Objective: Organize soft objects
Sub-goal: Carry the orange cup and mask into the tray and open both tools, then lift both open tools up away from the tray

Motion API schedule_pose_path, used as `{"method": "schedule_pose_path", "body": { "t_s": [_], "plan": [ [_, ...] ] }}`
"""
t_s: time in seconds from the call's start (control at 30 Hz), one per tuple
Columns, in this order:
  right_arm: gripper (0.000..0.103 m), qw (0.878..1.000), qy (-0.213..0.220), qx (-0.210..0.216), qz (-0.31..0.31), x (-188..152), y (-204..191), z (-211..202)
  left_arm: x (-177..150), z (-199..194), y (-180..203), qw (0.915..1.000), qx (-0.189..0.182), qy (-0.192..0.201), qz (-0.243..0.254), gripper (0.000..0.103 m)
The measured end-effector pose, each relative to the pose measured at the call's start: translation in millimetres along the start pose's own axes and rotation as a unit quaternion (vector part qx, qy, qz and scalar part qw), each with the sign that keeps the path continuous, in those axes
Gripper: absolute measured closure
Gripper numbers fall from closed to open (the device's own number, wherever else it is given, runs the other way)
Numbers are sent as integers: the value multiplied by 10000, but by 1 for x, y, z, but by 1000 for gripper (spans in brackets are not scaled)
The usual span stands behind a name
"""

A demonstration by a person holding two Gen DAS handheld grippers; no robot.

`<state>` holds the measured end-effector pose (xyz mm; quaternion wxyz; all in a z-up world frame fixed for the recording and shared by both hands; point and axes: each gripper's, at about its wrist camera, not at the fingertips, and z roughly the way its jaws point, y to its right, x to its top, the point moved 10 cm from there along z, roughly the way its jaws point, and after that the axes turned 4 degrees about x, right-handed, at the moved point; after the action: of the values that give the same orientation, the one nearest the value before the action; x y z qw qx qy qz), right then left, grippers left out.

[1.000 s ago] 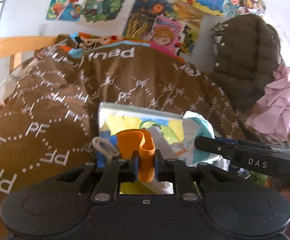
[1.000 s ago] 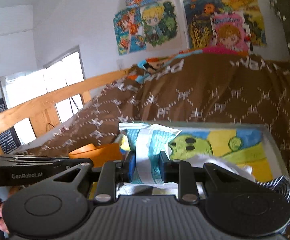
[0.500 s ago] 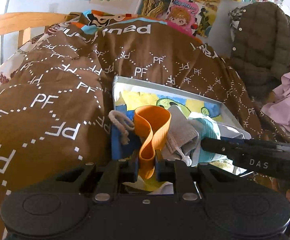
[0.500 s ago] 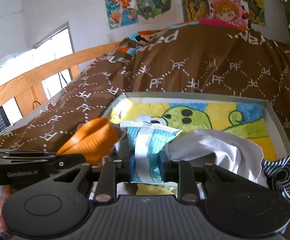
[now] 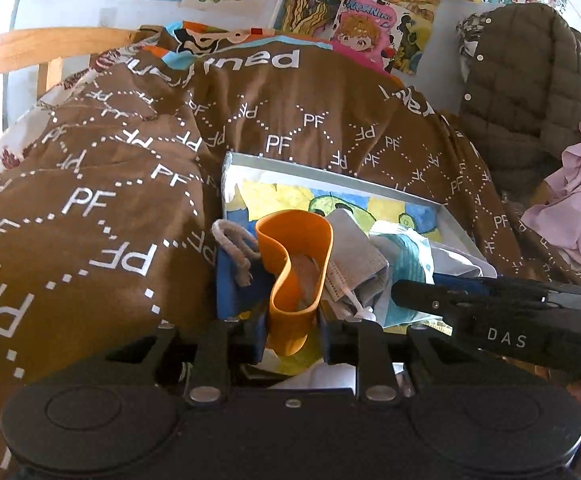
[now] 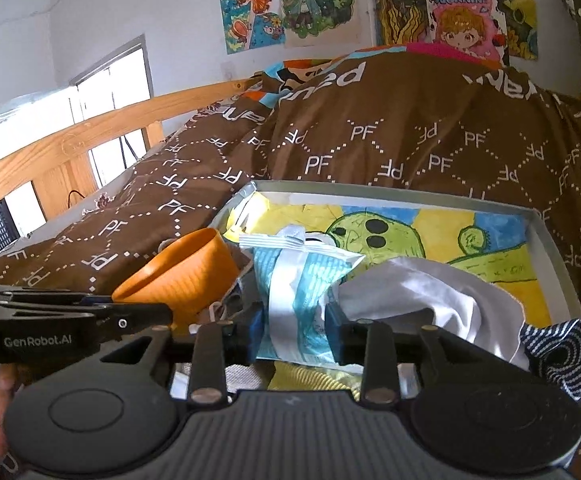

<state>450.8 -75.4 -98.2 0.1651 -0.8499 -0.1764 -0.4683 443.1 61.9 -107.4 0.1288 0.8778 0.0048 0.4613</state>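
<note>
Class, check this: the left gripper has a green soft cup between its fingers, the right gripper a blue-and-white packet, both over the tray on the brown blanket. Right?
One mistake: the soft cup in the left gripper is orange, as the left wrist view shows. The right gripper does have the blue-and-white packet, over the tray on the brown blanket.

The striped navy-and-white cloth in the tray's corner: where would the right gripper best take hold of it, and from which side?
Grip the raised fold at the top of the striped navy-and-white cloth, coming from above with the jaws across the ridge. It sits bunched against the tray's right wall, and the white cloth crowds its left, so a sideways approach looks blocked. Its lower part is hidden behind the right gripper.
</note>
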Motion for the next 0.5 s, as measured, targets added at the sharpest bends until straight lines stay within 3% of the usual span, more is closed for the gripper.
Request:
{"method": "schedule_pose_path", "body": {
  "t_s": [0.33,0.5],
  "plan": [
    [41,9996,230,-120,80,14,6,-22,10,-21,3,9994,191,297,24,49],
    [24,9983,531,-180,173,27,8,-45,18,-41,6,9977,317,603,3,31]
  ]
}}
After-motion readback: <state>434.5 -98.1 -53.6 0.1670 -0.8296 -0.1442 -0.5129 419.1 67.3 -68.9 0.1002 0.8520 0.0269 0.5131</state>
